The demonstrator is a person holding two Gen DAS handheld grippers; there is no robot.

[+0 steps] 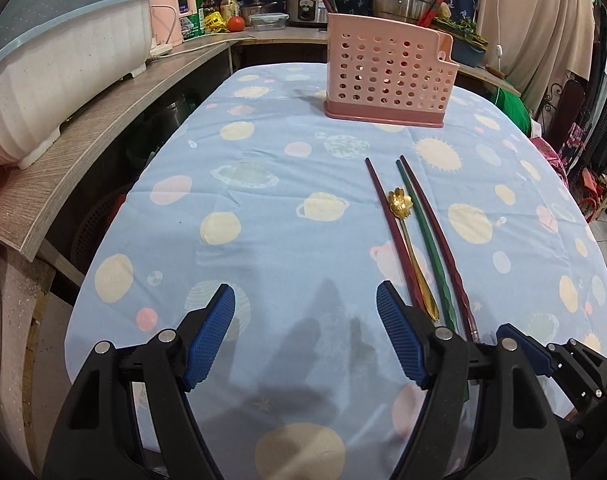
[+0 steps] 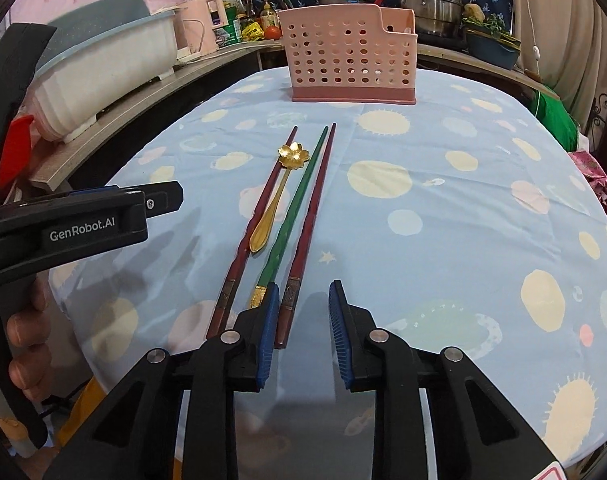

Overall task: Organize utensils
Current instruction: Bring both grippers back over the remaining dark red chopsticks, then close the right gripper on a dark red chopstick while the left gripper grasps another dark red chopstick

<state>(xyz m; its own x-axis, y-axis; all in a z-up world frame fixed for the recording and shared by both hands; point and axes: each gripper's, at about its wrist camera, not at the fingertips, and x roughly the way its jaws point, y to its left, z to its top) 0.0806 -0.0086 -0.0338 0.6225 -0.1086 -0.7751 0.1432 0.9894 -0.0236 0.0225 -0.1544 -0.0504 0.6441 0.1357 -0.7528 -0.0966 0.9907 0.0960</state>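
Observation:
Two dark red chopsticks [image 1: 387, 220] [image 2: 311, 200], a green chopstick [image 1: 423, 240] [image 2: 293, 200] and a gold flower-bowl spoon [image 1: 409, 240] [image 2: 277, 192] lie side by side on the blue planet-print tablecloth [image 1: 263, 240] [image 2: 443, 208]. A pink perforated utensil holder [image 1: 387, 76] [image 2: 349, 64] stands at the table's far end. My left gripper [image 1: 305, 336] is open and empty, just left of the utensils' near ends; it also shows at the left of the right wrist view [image 2: 163, 200]. My right gripper [image 2: 303, 332] is open and empty, its left finger over the near ends of the chopsticks.
A white dish rack with a blue lid [image 1: 59, 72] [image 2: 103, 68] sits on a wooden shelf [image 1: 103, 120] left of the table. Pots, bottles, a rice cooker [image 1: 305, 0] and a tomato crowd the back counter. Cloth and clutter lie off the right edge.

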